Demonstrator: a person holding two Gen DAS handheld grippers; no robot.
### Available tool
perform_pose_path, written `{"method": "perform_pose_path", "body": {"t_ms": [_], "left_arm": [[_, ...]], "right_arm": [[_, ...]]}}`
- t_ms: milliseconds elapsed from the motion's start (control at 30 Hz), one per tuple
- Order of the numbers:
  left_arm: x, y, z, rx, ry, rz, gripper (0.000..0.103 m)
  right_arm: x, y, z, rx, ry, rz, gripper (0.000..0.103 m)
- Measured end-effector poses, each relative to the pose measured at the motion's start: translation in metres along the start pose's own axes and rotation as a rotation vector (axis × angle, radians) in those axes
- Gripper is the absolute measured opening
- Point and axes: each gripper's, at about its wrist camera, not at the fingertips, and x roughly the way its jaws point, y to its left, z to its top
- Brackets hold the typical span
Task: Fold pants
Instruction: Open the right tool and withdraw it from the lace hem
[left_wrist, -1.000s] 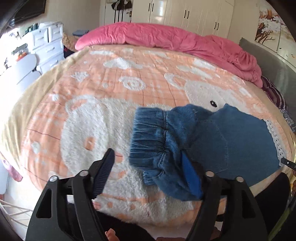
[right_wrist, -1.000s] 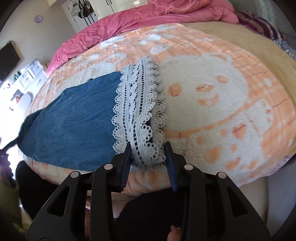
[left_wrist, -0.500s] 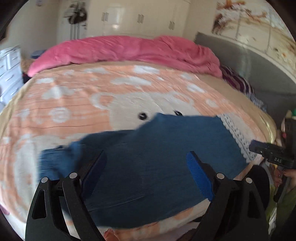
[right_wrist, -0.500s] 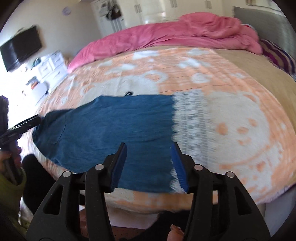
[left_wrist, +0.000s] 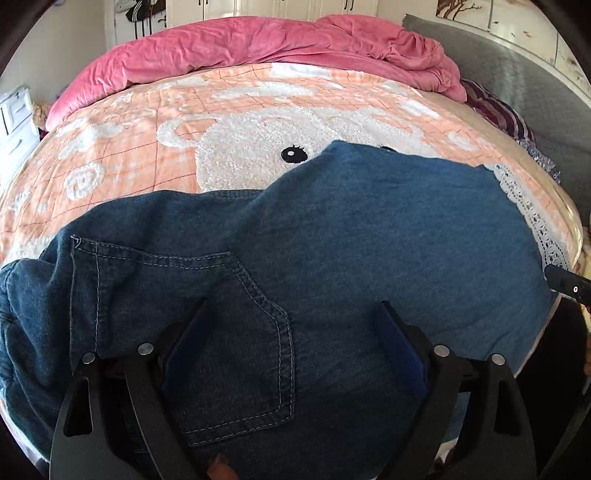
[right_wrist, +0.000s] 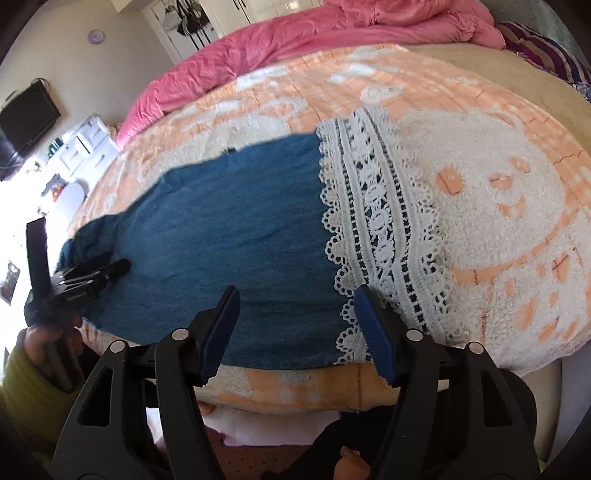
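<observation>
Since a second ago, the right gripper has let go of the lace hem, fingers opening, nothing between them. Left fingers stand wide over the pocket. Pants lie flat on the bed: soft, limp denim, best pinched at hem or waistband.

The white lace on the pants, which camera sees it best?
The right wrist view. There the white lace fills the middle of the picture, its holes and scalloped edges clear, by the open right gripper. The left wrist view shows only a thin strip of it at the denim's far right edge.
</observation>
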Motion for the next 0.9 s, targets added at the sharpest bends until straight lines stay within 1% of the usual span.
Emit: {"method": "perform_pose_path", "body": {"t_ms": [33, 100, 133, 167, 200, 233, 267, 333, 400, 467, 567, 633, 667, 767, 833, 900], "left_arm": [[-0.004, -0.001, 0.002, 0.000, 0.006, -0.002, 0.088], [-0.017, -0.006, 0.006, -0.006, 0.002, -0.028, 0.088], [-0.024, -0.009, 0.007, -0.003, -0.010, -0.041, 0.088], [-0.035, -0.017, 0.011, 0.020, -0.036, -0.051, 0.088], [-0.043, -0.024, 0.015, 0.046, -0.052, -0.057, 0.092], [-0.047, -0.029, 0.017, 0.062, -0.060, -0.061, 0.096], [-0.052, -0.039, 0.022, 0.086, -0.069, -0.072, 0.096], [-0.056, -0.054, 0.031, 0.124, -0.072, -0.103, 0.096], [-0.057, -0.077, 0.043, 0.179, -0.075, -0.119, 0.096], [-0.055, -0.099, 0.058, 0.234, -0.083, -0.146, 0.096], [-0.043, -0.133, 0.084, 0.308, -0.074, -0.186, 0.097], [-0.030, -0.155, 0.099, 0.359, -0.057, -0.214, 0.097], [-0.020, -0.169, 0.107, 0.391, -0.036, -0.232, 0.097], [0.010, -0.200, 0.124, 0.439, 0.032, -0.307, 0.097], [0.033, -0.216, 0.135, 0.458, 0.061, -0.320, 0.097], [0.051, -0.223, 0.142, 0.463, 0.073, -0.318, 0.097]], "right_arm": [[-0.009, 0.000, -0.001, 0.004, -0.030, 0.001, 0.057], [-0.025, -0.002, -0.003, 0.002, -0.083, -0.003, 0.062], [-0.033, -0.004, -0.003, 0.010, -0.103, -0.009, 0.069], [-0.040, -0.009, -0.004, 0.025, -0.122, -0.007, 0.072], [-0.044, -0.013, -0.004, 0.040, -0.135, -0.003, 0.072], [-0.047, -0.017, -0.004, 0.051, -0.145, -0.014, 0.072], [-0.049, -0.022, -0.005, 0.059, -0.153, -0.044, 0.073], [-0.046, -0.028, -0.004, 0.072, -0.147, -0.071, 0.074], [-0.043, -0.032, -0.004, 0.090, -0.137, -0.055, 0.074], [-0.040, -0.032, -0.003, 0.082, -0.136, -0.050, 0.076], [-0.034, -0.037, 0.000, 0.102, -0.131, -0.056, 0.077], [-0.028, -0.043, 0.002, 0.125, -0.122, -0.039, 0.077], [-0.023, -0.047, 0.003, 0.145, -0.111, -0.023, 0.077], [-0.011, -0.052, 0.004, 0.169, -0.083, 0.008, 0.077], [-0.007, -0.051, 0.003, 0.165, -0.078, -0.005, 0.076], [-0.006, -0.051, 0.002, 0.162, -0.091, -0.013, 0.070]]}}
